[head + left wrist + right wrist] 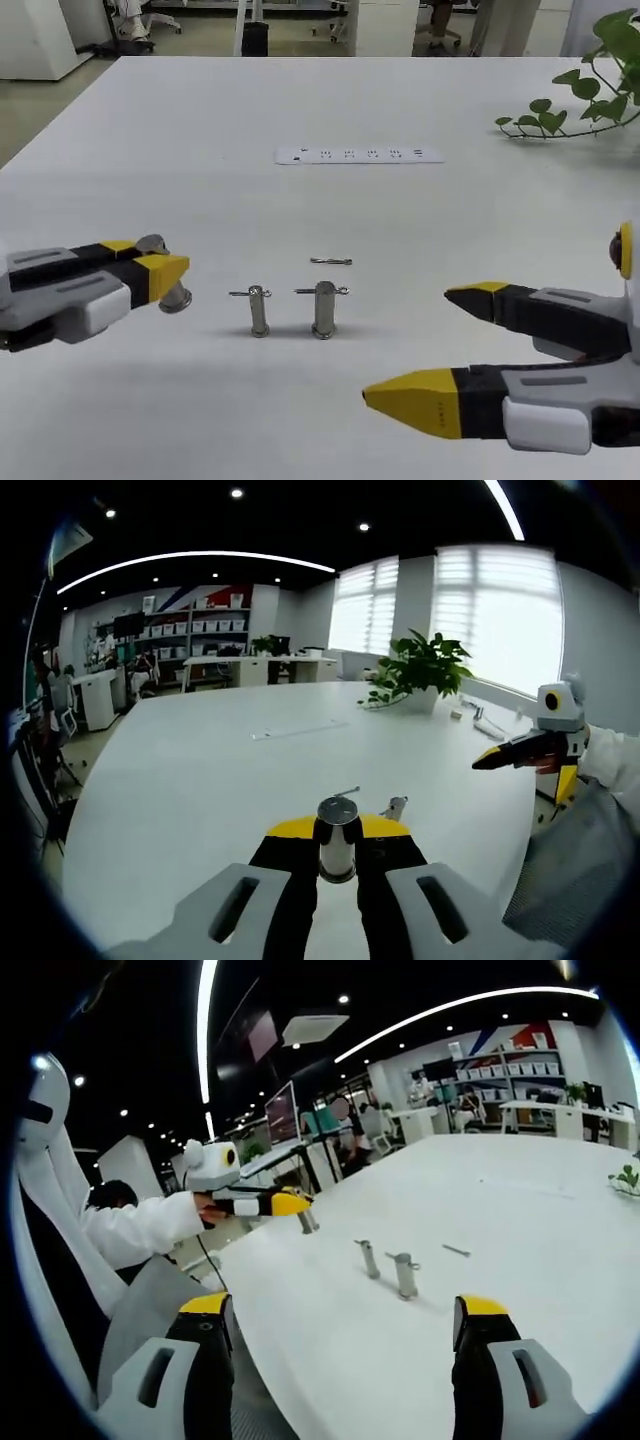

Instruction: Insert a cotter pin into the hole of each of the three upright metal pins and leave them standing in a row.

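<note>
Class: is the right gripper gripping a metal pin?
No, the right gripper is open and empty; the left gripper grips a metal pin.

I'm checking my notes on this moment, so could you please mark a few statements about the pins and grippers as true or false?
1. The left gripper is shut on a metal pin. True.
2. The right gripper holds the loose cotter pin. False: it is open and empty; that pin lies on the table.
3. The two standing pins each carry a cotter pin. True.
4. The power strip lies between the standing pins. False: it lies farther back on the table.
</note>
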Demonstrator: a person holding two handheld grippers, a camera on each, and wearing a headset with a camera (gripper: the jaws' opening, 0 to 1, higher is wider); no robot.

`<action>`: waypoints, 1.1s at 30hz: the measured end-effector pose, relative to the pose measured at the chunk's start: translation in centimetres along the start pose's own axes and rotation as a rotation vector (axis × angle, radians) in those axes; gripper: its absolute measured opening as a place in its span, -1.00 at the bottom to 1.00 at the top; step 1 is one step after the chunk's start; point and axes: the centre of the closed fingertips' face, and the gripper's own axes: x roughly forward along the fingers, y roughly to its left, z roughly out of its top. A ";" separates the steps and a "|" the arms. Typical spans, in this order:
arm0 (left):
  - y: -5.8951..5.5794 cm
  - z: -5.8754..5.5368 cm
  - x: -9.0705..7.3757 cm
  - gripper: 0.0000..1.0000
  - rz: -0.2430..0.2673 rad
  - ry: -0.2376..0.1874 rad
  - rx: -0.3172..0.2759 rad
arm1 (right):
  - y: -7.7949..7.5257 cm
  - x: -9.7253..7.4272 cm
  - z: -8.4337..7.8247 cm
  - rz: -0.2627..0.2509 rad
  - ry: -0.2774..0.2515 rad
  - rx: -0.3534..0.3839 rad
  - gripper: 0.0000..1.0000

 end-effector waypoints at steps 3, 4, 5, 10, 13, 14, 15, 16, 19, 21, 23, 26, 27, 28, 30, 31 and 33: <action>-0.9 -0.8 0.2 -0.81 -0.004 0.014 0.022 | -0.1 -0.1 0.2 -0.008 -0.010 -0.001 0.78; -1.0 -1.1 0.3 -0.81 -0.009 0.024 0.018 | -0.1 -0.2 0.4 -0.009 -0.016 0.001 0.78; -1.6 -1.4 0.4 -0.81 -0.019 0.038 0.023 | 0.0 -0.2 0.5 -0.009 -0.022 0.001 0.78; -3.2 -2.6 0.9 -0.81 -0.045 0.070 0.032 | 0.0 -0.2 0.3 -0.014 -0.015 -0.004 0.78; -3.9 -3.4 1.2 -0.81 -0.053 0.100 0.037 | 0.1 -0.3 0.1 -0.018 -0.013 0.001 0.77; -3.9 -3.8 1.3 -0.81 -0.049 0.111 0.031 | 0.1 -0.3 0.0 -0.017 -0.011 0.001 0.77; -3.9 -3.9 1.4 -0.81 -0.048 0.115 0.028 | 0.1 -0.3 -0.1 -0.017 -0.008 -0.001 0.76; -4.1 -4.2 1.6 -0.81 -0.049 0.123 0.029 | 0.1 -0.3 -0.2 -0.017 -0.004 -0.002 0.76; -4.4 -4.6 1.8 -0.81 -0.052 0.132 0.027 | 0.0 -0.4 -0.5 -0.028 0.010 -0.005 0.76; -4.5 -4.9 2.0 -0.81 -0.054 0.150 0.032 | -0.3 -0.4 -0.5 -0.040 0.010 -0.006 0.76; -4.6 -5.3 2.2 -0.81 -0.050 0.161 0.029 | -0.4 -0.4 -0.3 -0.044 0.007 -0.005 0.76; -4.8 -5.7 2.5 -0.81 -0.057 0.173 0.039 | -0.5 -0.5 -0.2 -0.049 0.002 -0.002 0.75; -4.8 -5.8 2.5 -0.81 -0.061 0.177 0.044 | -0.6 -0.5 -0.3 -0.050 0.004 -0.002 0.75; -4.9 -5.9 2.6 -0.81 -0.061 0.178 0.047 | -0.6 -0.5 -0.3 -0.050 0.006 -0.003 0.75; -5.0 -6.0 2.7 -0.80 -0.064 0.182 0.044 | -0.5 -0.6 -0.4 -0.048 0.007 -0.001 0.75; -5.2 -6.0 2.9 -0.80 -0.063 0.182 0.040 | -0.5 -0.6 -0.3 -0.047 0.006 0.000 0.75; -5.3 -6.1 3.2 -0.80 -0.061 0.185 0.047 | -0.4 -0.6 -0.3 -0.047 0.009 -0.004 0.75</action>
